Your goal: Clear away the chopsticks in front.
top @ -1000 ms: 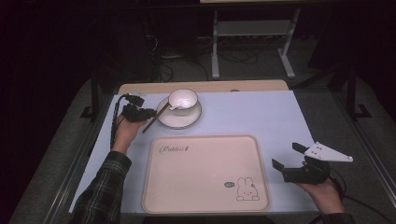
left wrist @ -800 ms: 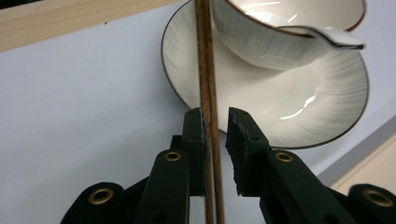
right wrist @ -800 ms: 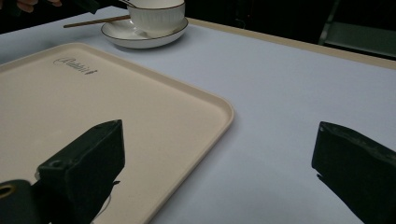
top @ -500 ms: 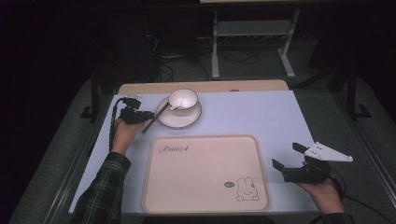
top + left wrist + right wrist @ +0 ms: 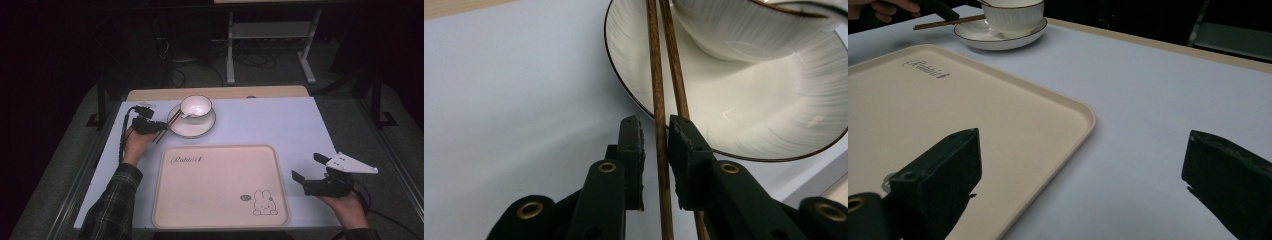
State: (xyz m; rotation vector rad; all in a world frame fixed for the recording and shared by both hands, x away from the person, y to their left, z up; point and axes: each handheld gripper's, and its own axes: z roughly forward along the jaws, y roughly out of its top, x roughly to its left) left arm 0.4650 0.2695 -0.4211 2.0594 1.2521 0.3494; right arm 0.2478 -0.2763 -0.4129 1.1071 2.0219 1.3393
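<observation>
Left claw (image 5: 159, 127) sits near the tabletop's (image 5: 280, 120) far left corner, jaws drawn in on a pair of brown chopsticks (image 5: 167, 126). The sticks slant from the claw up onto the rim of a white saucer (image 5: 192, 130); a white cup (image 5: 195, 106) stands on that saucer. Saucer lies just beyond the far left corner of the beige tray (image 5: 220, 185), a narrow strip of bare tabletop between them.

Right claw (image 5: 306, 169) hovers off the tray's right edge, near the front, jaws spread wide with nothing between them. Wide open room across the right half of the tabletop, from the saucer over to the right edge.

Surface: pale blue-grey cover, a strip of wood showing along the far edge. Tray is bare, with script lettering at its far left and a rabbit drawing at its near right. Room behind is dark; a metal stand (image 5: 270, 45) and floor cables beyond the tabletop.

Left gripper view: one chopstick runs between the pads, the second passes partly behind the right jaw; black line edging the saucer rim. Right gripper view: tray's raised lip and rounded corner, sticks' far ends resting level on the saucer.
</observation>
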